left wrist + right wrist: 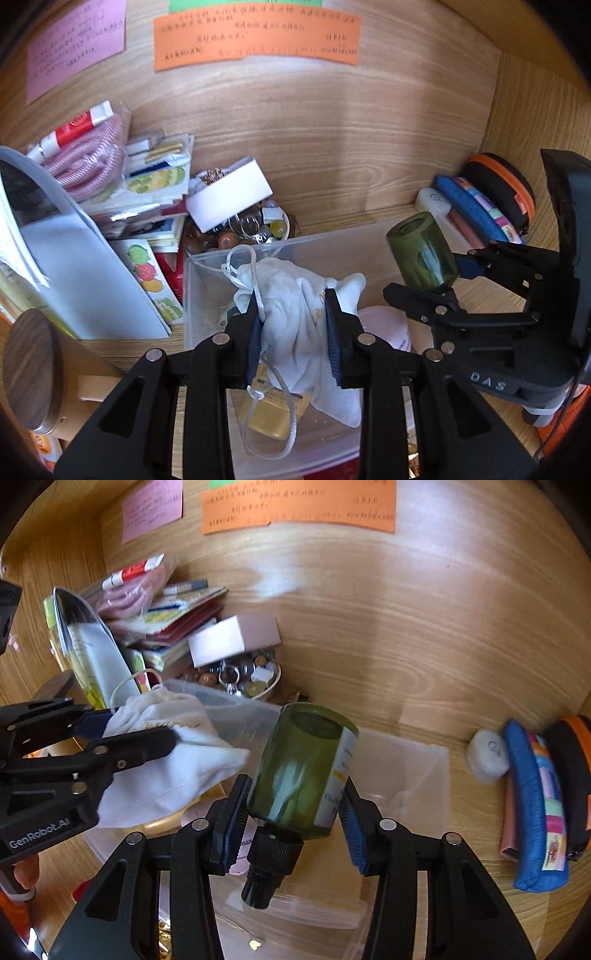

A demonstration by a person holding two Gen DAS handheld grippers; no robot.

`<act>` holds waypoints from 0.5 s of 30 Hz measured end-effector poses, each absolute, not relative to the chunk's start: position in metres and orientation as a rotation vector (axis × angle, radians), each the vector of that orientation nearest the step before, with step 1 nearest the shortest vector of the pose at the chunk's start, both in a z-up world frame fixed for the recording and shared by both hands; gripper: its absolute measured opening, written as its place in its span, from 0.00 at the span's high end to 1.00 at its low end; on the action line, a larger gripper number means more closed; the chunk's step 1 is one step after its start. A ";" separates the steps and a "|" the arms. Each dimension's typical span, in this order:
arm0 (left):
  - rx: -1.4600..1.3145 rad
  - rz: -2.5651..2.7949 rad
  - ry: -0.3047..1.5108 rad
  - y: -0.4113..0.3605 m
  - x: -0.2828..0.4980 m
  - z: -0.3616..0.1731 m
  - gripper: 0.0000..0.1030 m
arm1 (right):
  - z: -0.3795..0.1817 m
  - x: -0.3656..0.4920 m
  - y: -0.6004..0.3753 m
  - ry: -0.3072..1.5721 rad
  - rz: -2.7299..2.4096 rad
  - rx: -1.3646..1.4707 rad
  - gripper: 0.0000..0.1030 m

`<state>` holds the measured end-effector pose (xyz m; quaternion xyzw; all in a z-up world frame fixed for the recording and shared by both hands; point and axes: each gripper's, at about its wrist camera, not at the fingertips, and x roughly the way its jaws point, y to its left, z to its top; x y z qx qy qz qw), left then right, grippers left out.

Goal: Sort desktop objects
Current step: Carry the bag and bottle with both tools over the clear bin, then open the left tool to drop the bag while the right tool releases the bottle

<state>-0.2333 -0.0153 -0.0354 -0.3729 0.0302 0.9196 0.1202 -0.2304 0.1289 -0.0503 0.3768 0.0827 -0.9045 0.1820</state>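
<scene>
Two things were held over the clear box (207, 288): my left gripper (293, 332) pinched the white bag (295, 314), my right gripper (295, 812) squeezed the green bottle (303, 771). Its smooth glass could slip and crack.

Home desk nook (332, 147), handwritten notes (255, 40)

One pouch (295, 317), one bottle (303, 771), two bins (402, 775).

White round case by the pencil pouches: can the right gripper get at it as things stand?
Probably not yet. The right gripper is shut on the green bottle, so its jaws are occupied. The path to the white round case looks unobstructed once the bottle is set down.
</scene>
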 end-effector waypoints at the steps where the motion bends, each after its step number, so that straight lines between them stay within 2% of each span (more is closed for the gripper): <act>1: -1.098 2.684 0.088 -0.015 -0.235 -0.038 0.71 | -0.052 -0.230 0.128 0.242 -2.553 1.067 0.58; 8: -1.096 2.691 0.090 -0.012 -0.239 -0.042 0.69 | -0.060 -0.226 0.122 0.320 -2.571 1.053 0.56; 12: -1.101 2.705 0.114 -0.010 -0.237 -0.046 0.63 | -0.060 -0.222 0.124 0.323 -2.593 1.032 0.40; 15: -1.085 2.722 0.112 -0.010 -0.235 -0.044 0.60 | -0.057 -0.220 0.125 0.311 -2.599 1.011 0.37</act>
